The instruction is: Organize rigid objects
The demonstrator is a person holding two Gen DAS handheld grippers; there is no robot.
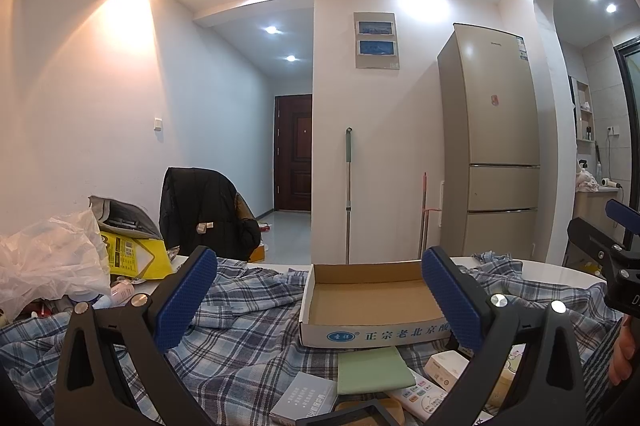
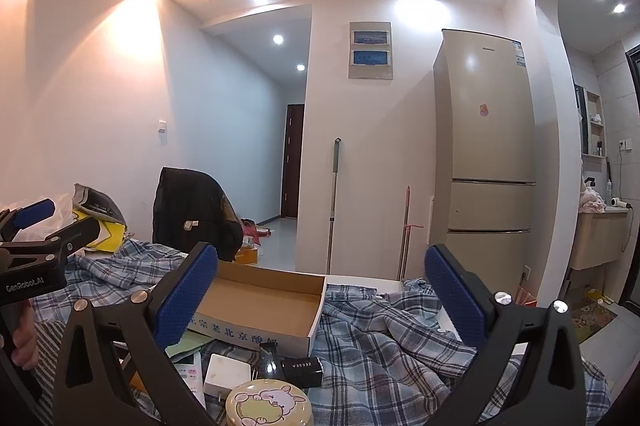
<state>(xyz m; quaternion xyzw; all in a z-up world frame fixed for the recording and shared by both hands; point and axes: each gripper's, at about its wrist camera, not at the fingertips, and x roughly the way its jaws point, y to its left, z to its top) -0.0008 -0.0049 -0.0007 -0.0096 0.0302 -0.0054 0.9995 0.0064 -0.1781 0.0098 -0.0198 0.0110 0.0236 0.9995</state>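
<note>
White walls, bright ceiling lights and one tall beige fridge (image 1: pixel 490 142) at the back. Two mop poles (image 1: pixel 348 194) leaning on the wall beside it. One black jacket (image 1: pixel 208 212) over a chair. One counter (image 1: pixel 560 268) up front, under a blue checked cloth (image 1: pixel 240 326).

One open cardboard box (image 1: pixel 372 300) on the cloth, empty inside. Near its front side, small things lying close together: one green pad (image 1: pixel 374 370), one grey booklet (image 1: pixel 306 400), one white remote (image 1: pixel 420 396), one small white box (image 1: pixel 446 370), one white charger (image 2: pixel 227 372), one black box (image 2: pixel 302 372), one round tin with sheep pictures (image 2: pixel 270 406). Tin and remote cut off at the bottom edge. Dark frame at the bottom of the left view too cut off to name.

Left gripper (image 1: pixel 320 300) spread wide, holding nothing. Right gripper (image 2: pixel 322 296) spread wide too, holding nothing. Both hanging above the small things.

Pile at far left with one white plastic bag (image 1: pixel 48 258) and one yellow packet (image 1: pixel 136 254); rest hard to make out.
</note>
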